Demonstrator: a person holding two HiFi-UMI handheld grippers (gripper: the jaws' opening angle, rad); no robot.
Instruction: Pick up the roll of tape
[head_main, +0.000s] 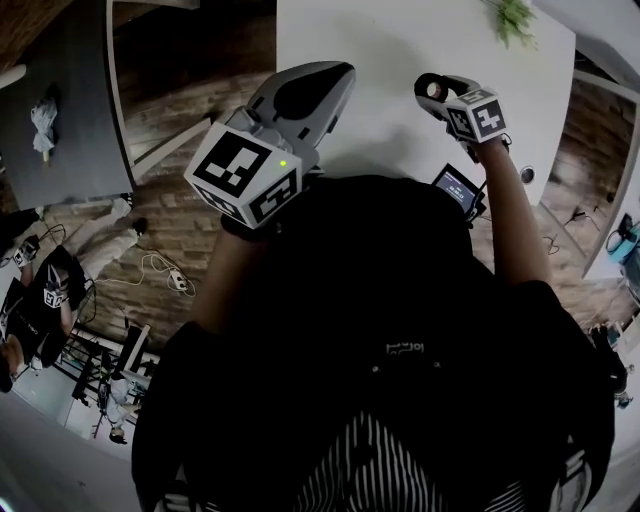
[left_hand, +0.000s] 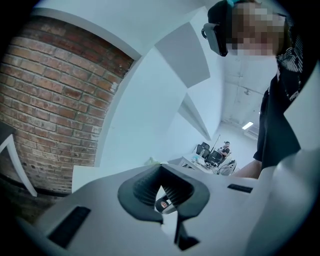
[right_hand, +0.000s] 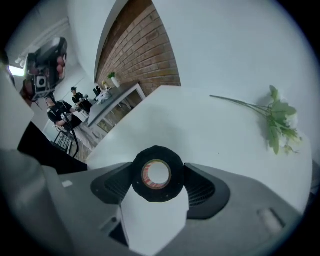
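On my right gripper view, the right gripper (right_hand: 156, 176) has the black roll of tape with a reddish-brown inner core (right_hand: 156, 195) set squarely between its jaws. The jaws stand wide, and the ribbed dark pads (right_hand: 200, 186) press on the roll's outer rim from both sides, so I read this as a grip on it. The roll faces the camera, and I see the white worktop (right_hand: 210, 135) through its hole. I cannot tell whether the roll's lower edge touches the worktop or hangs just above it.

Well apart from the roll, toward the far right of the worktop, lies a green artificial sprig with pale blossoms (right_hand: 277, 119), flat on its side with its thin stem pointing toward the middle.

The left gripper (left_hand: 161, 175) has its jaws brought together at the tips with nothing held. It is raised and looks out at a red brick wall (left_hand: 50, 100) and white walls. On the head view both grippers sit ahead of my dark-clothed torso, the left one nearer the worktop's edge, the right one out over the white surface.
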